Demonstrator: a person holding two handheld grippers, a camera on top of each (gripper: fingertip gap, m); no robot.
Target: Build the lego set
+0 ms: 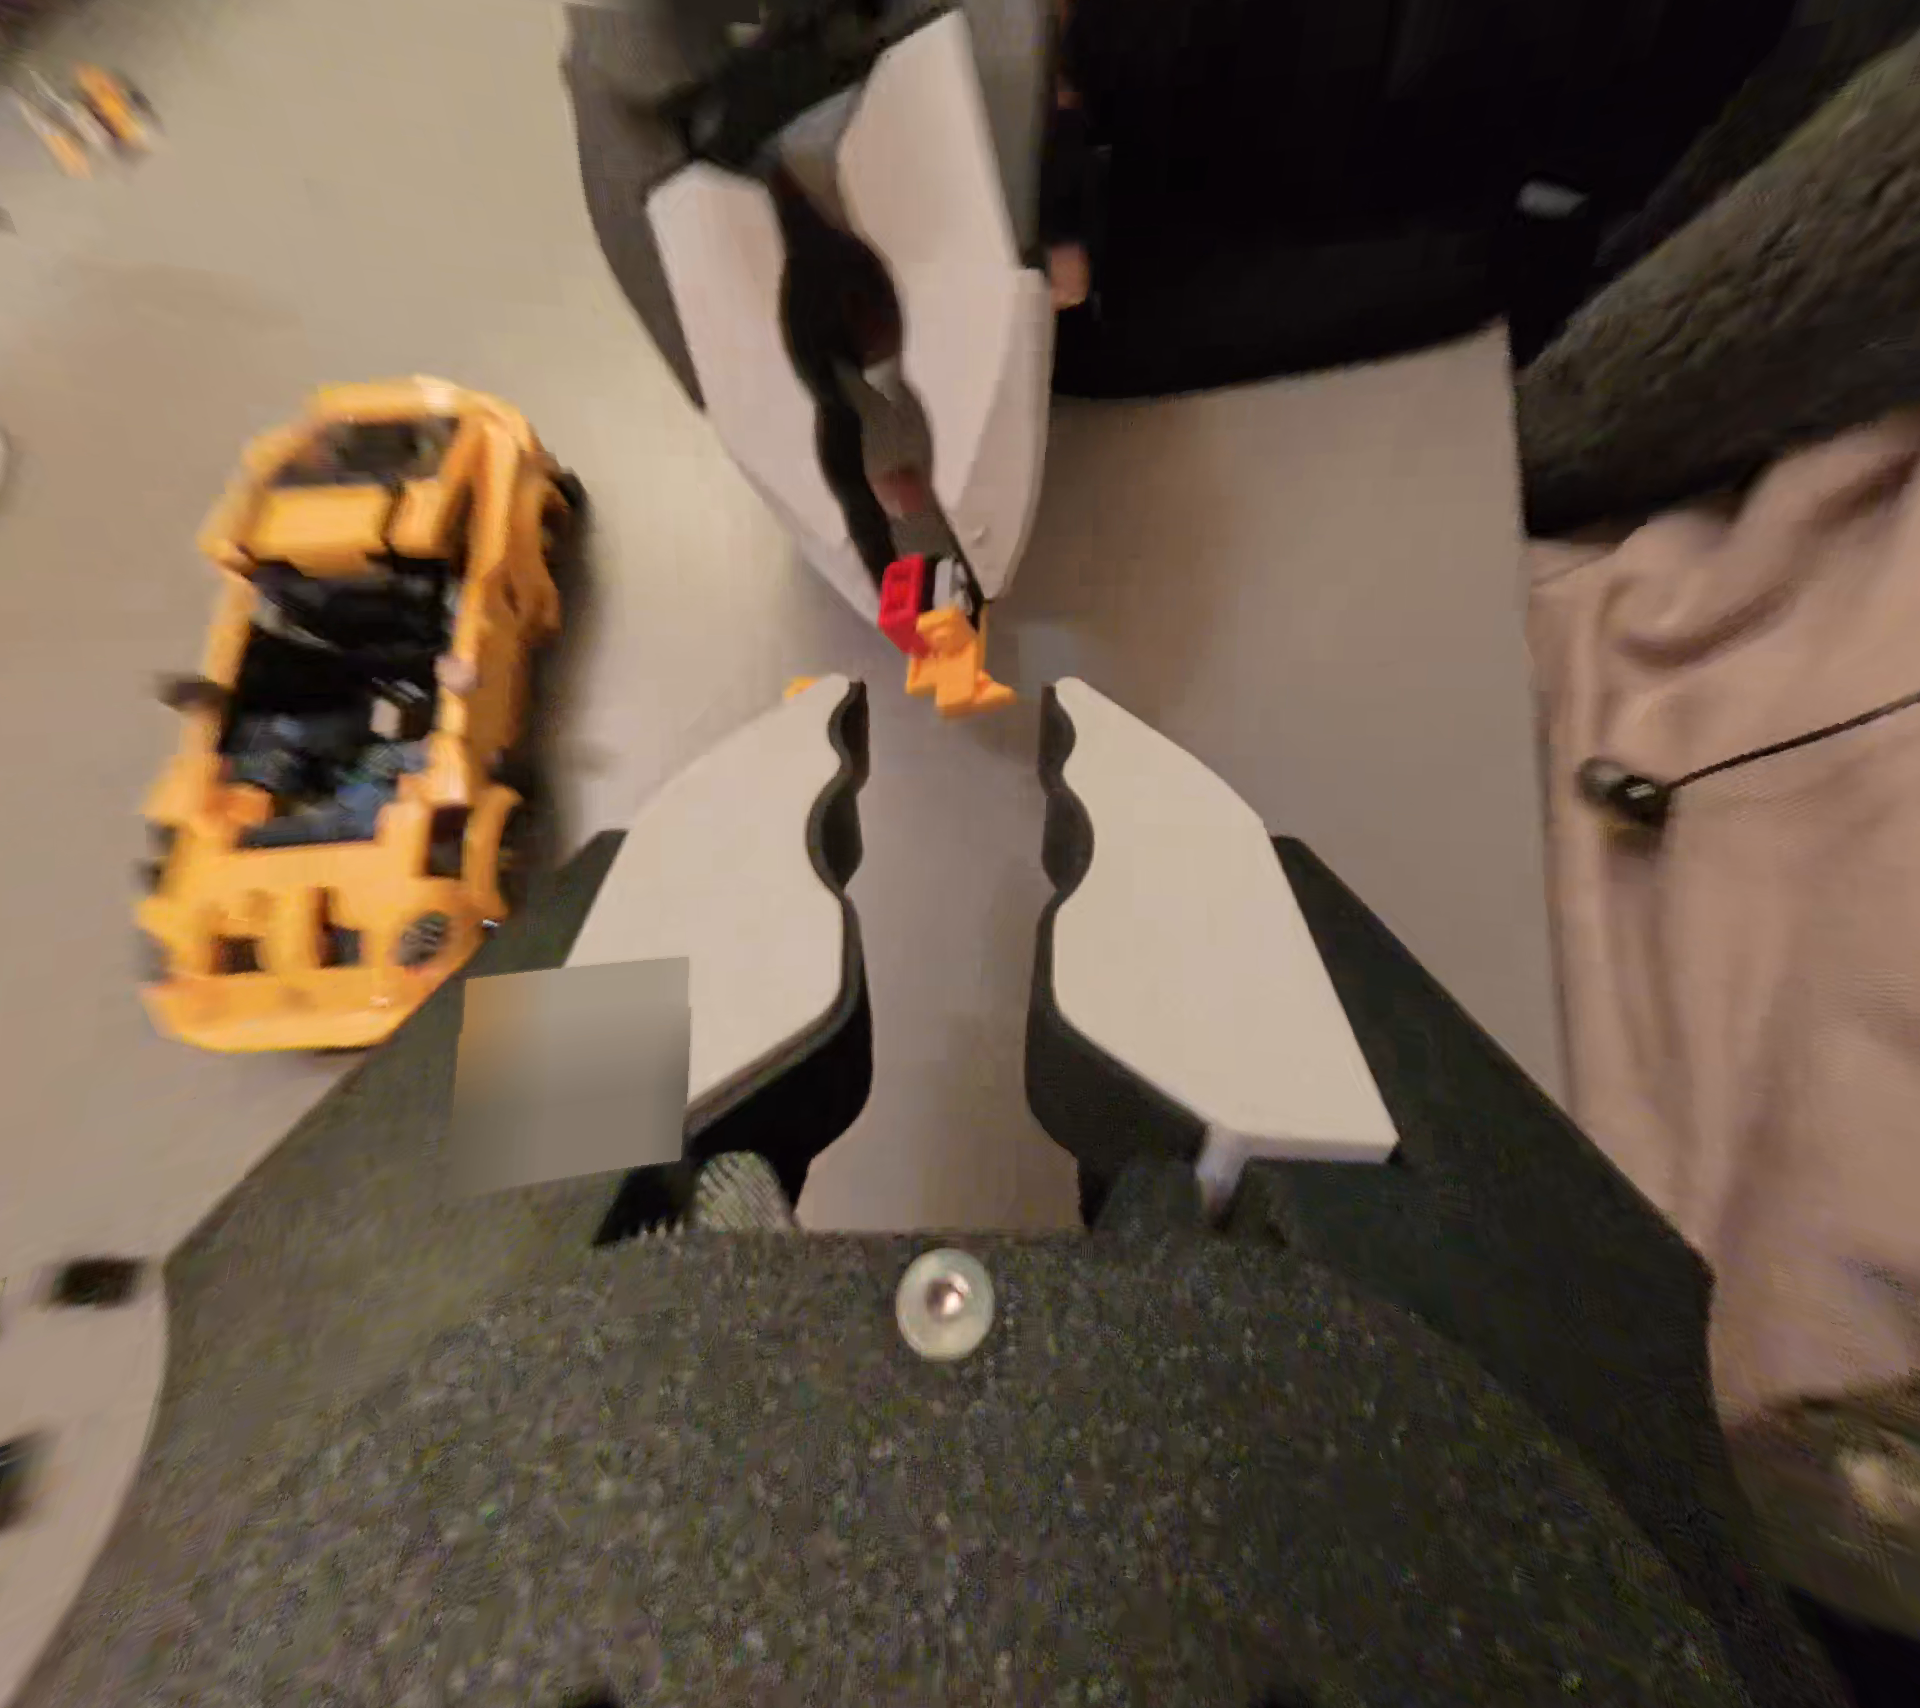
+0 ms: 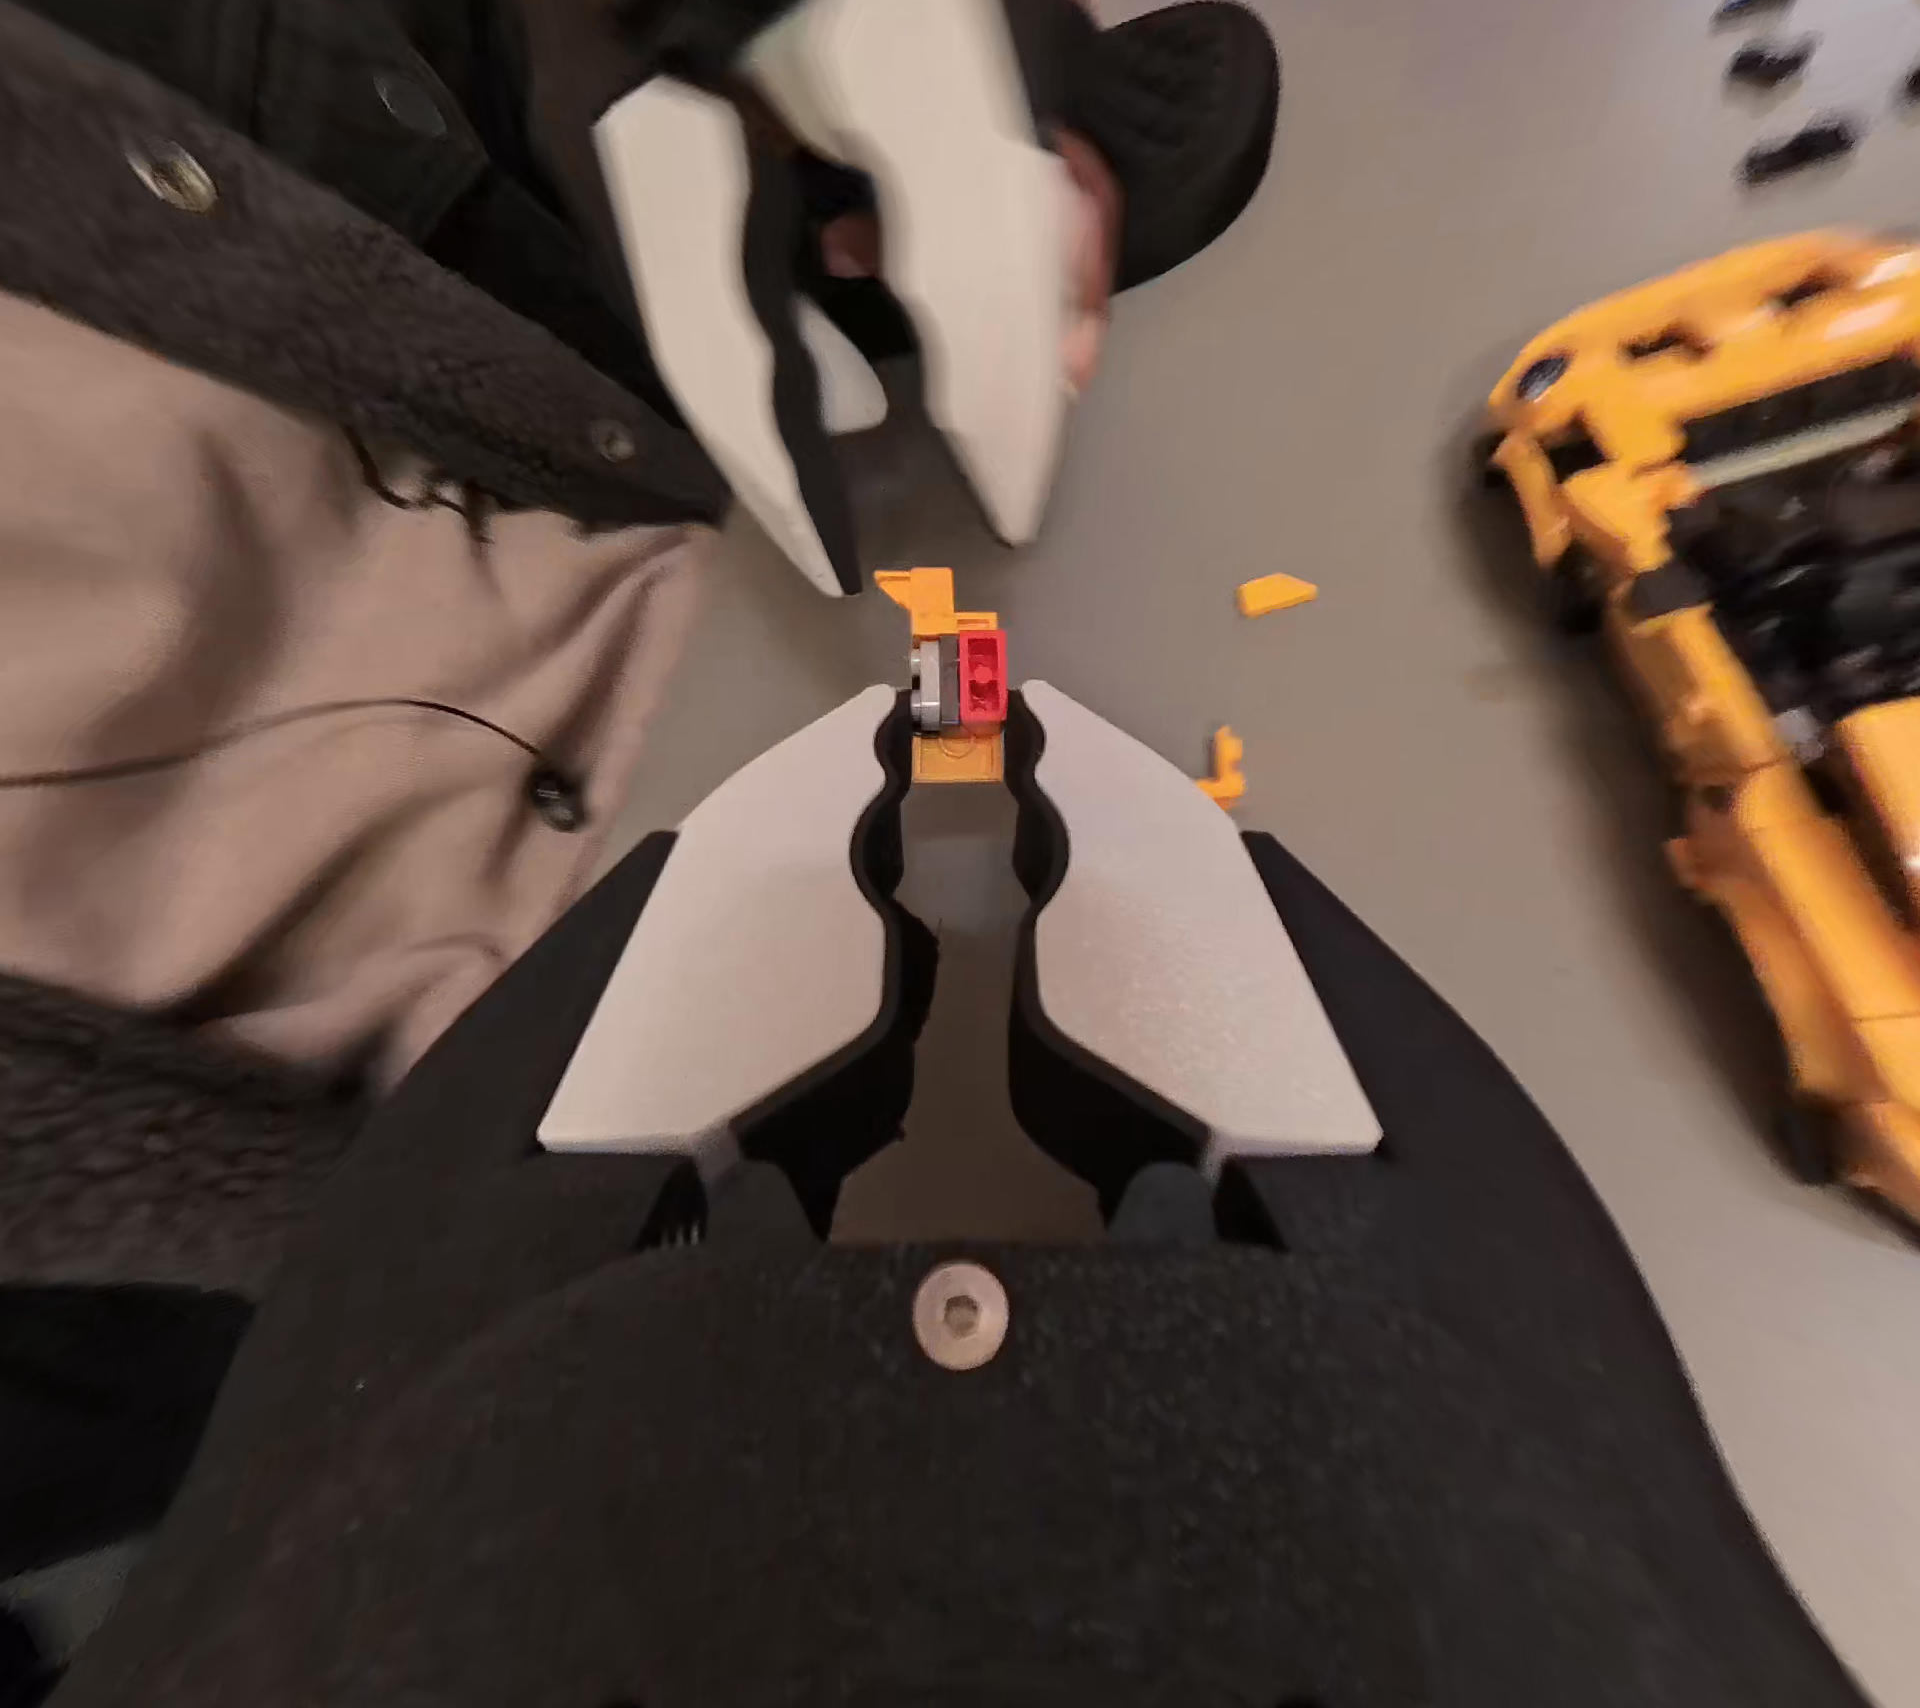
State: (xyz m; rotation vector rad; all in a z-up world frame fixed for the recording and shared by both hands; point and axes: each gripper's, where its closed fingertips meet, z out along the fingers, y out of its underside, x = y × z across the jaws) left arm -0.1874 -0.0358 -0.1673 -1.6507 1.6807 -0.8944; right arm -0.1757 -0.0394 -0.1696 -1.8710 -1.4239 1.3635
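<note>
pinching a small orange, grey and red lego sub-assembly at its fingertips, the right gripper is clenched on it above the grey bench. facing it tip to tip, the left gripper is released, holding nothing. the orange lego car lies on the bench well apart, with loose orange pieces nearby.

- Left wrist view: looking down along its fingers, close above grey table.
- Right wrist view: facing opposite way, equally near.
- Both sharing small brick assembly, yellow car.
</note>
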